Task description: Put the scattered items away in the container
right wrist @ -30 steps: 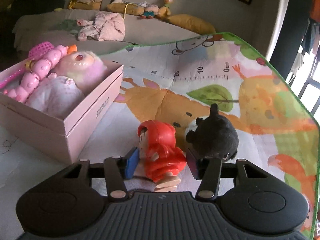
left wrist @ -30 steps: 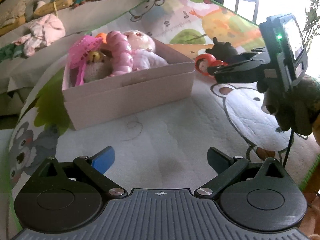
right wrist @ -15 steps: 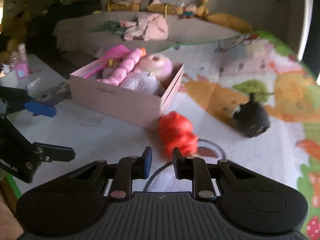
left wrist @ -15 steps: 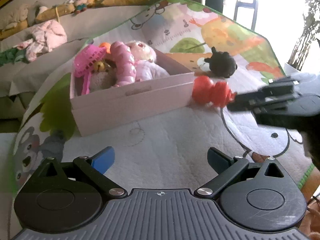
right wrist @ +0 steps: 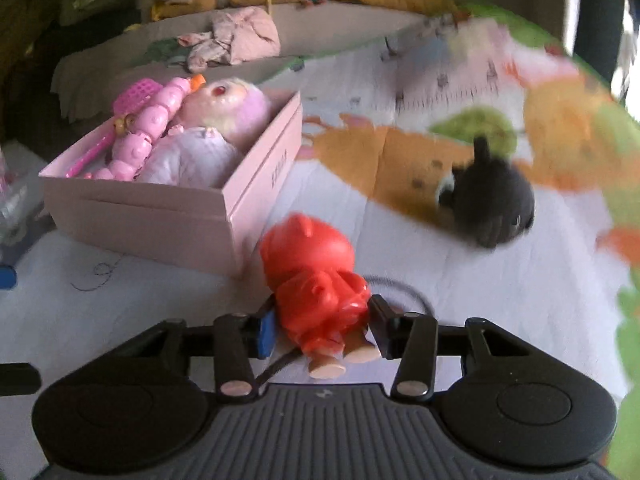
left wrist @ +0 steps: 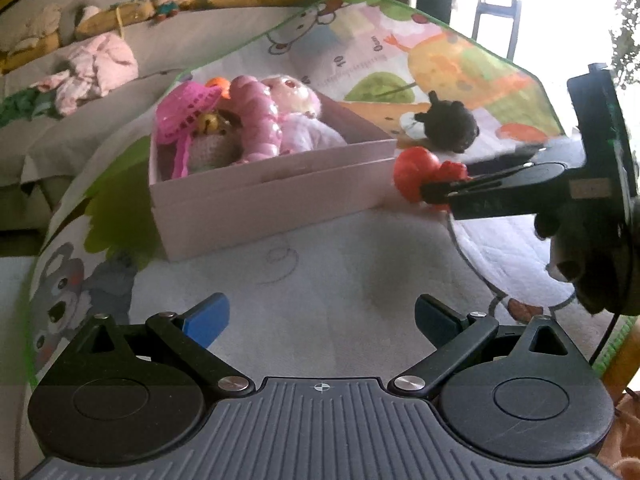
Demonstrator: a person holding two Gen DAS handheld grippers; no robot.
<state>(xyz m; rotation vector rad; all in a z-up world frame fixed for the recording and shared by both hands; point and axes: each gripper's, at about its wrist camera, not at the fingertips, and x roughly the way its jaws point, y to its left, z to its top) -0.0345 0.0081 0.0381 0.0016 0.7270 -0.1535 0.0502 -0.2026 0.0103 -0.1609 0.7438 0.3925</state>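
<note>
The right gripper (right wrist: 322, 330) has its fingers (right wrist: 265, 334) closed narrowly on the body of a red doll (right wrist: 316, 276), whose pale feet point back toward the camera and whose round head points forward. The left gripper (left wrist: 322, 316) has its fingers (left wrist: 208, 316) spread wide with nothing between them, above bare play mat (left wrist: 320, 272).

Only the right wrist view shows the grip itself, pads pressed to both sides of the red doll. The left wrist view shows what that one cannot: the right gripper (left wrist: 444, 190) from the side, holding the red doll (left wrist: 418, 174) in the air just beside the near right corner of the pink box (left wrist: 264, 196), not yet over it.

Half a second ago the right wrist view showed the doll blurred ahead of nearly closed fingers; now it sits sharp between them and closer to the box (right wrist: 168, 216).

The box holds a pale-haired doll (right wrist: 224, 120), a pink segmented toy (right wrist: 144, 136) and a pink mesh scoop (left wrist: 180, 112). A black plush (right wrist: 492, 208) lies on the mat right of the box, well apart from it. Behind, a bed (left wrist: 168, 48) carries pink clothing and soft toys.
</note>
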